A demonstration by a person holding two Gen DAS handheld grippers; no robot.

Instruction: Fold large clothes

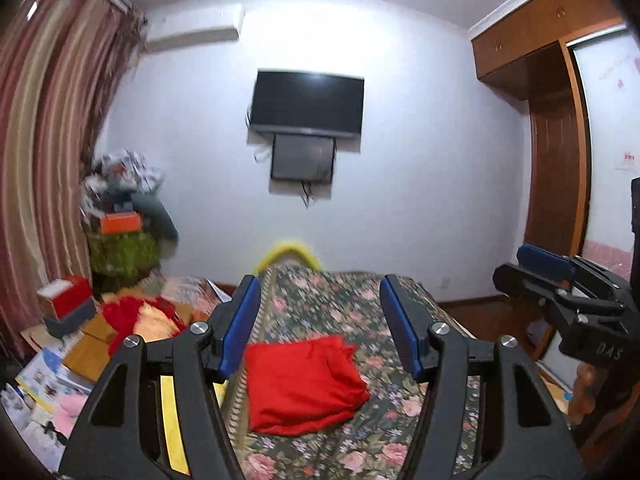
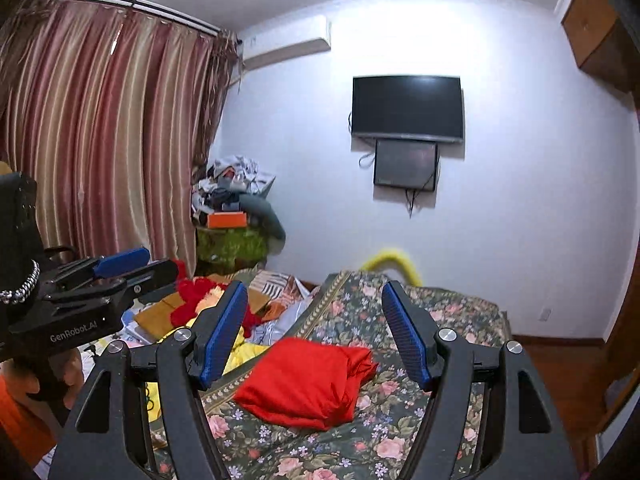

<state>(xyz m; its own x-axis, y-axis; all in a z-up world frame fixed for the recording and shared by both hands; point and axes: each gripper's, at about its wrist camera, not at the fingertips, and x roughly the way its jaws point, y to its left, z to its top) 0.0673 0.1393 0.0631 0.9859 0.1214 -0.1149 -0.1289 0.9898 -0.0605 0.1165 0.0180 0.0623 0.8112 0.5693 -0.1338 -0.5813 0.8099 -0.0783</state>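
A bed spread with a dark floral-patterned quilt [image 1: 352, 308] fills the middle of the room, running away toward a white wall that carries a black flat television screen [image 1: 307, 104], with striped reddish curtains [image 2: 100, 128] at the side. On the quilt, near its close end, lies the folded red cloth garment [image 1: 300, 384], a compact and roughly square bundle with one looser edge at its far right, clear of both tools. A loose heap of red and yellow clothes [image 2: 208, 300] sits just beside the bed on the curtain side. The left gripper [image 1: 320, 328] is held level above the bundle, its blue-padded jaws standing apart with nothing between them; the right gripper [image 2: 316, 332] is held the same way, jaws apart and empty. Judging by how things lie, the red piece looks finished and the hands are between garments. The next move likely calls for reaching to that heap, pinching a garment at two edges, and spreading it flat on free quilt without disturbing the folded bundle.
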